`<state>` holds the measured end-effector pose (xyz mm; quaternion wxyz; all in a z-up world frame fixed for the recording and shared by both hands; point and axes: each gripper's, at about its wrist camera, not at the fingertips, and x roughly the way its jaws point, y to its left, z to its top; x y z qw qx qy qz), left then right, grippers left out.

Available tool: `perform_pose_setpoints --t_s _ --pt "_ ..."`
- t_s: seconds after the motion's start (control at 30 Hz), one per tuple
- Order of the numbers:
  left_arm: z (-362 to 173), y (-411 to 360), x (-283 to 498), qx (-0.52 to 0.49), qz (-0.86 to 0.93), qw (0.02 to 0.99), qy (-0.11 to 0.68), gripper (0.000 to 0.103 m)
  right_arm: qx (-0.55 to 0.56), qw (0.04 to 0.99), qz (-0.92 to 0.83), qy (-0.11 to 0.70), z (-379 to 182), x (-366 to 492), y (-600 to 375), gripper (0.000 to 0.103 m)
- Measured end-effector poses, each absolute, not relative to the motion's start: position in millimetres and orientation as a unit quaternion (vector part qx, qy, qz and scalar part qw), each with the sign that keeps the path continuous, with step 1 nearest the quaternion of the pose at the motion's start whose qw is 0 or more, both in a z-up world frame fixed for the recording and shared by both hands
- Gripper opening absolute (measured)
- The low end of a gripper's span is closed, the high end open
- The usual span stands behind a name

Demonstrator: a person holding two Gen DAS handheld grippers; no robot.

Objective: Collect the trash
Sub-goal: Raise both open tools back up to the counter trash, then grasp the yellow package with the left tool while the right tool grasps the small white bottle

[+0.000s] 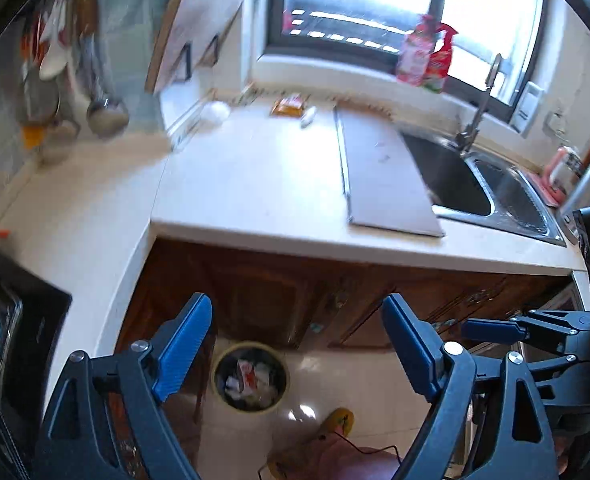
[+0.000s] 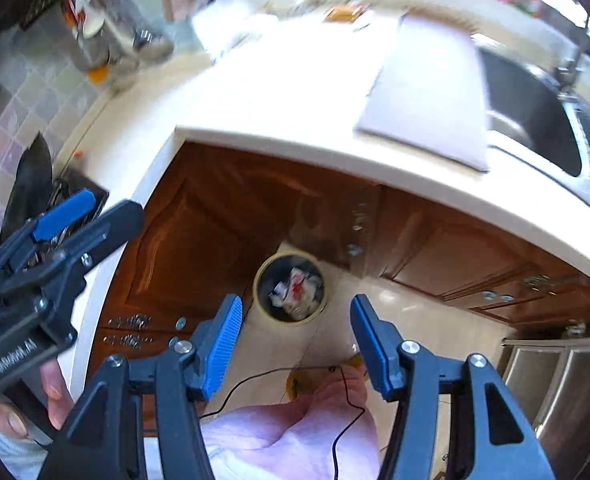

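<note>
Left wrist view: we hold the left gripper (image 1: 297,344) above the kitchen floor, its blue pads spread wide with nothing between them; the right gripper (image 2: 293,344), seen from its own camera, also stands parted and empty, not gripping anything. Below both, on the pale tiles beside the wooden cabinet (image 1: 263,280), sits the round trash bin (image 1: 250,380), already holding crumpled white and red scraps, so we judge that at least part of the collecting is done. Past the cabinet front, the cream countertop (image 1: 255,176) lies largely bare, with a grey board (image 1: 379,176) beside the steel sink (image 1: 491,188). Farther back, near the wall under the window, an orange wrapper (image 1: 289,105), a small white scrap (image 1: 309,117) just beside it, and a white crumpled wad (image 1: 215,112) off to the left remain on the counter; motion blur keeps us from naming them more closely. We read these as the trash still to be fetched, well apart from the bin.
</note>
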<state>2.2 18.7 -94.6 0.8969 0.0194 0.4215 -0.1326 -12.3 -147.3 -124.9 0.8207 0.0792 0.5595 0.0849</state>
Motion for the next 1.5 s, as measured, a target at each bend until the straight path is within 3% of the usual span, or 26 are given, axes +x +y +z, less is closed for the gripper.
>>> perform_pose_setpoints --t_s 0.53,0.77,1.07,1.5 --pt "23 -5 -16 0.032 -0.139 0.946 0.291 0.102 0.142 0.904 -0.008 0.402 -21 -68 -223 0.057" --pt "56 5 8 0.029 -0.105 0.961 0.253 0.102 0.133 0.926 -0.023 0.352 15 -54 -236 0.057" --pt "54 17 93 0.027 -0.049 0.965 0.256 0.102 0.109 0.935 -0.005 0.338 32 44 -253 0.057" --pt "17 -50 290 0.082 -0.022 0.943 0.321 0.102 0.123 0.899 0.076 0.414 -10 307 -278 0.057"
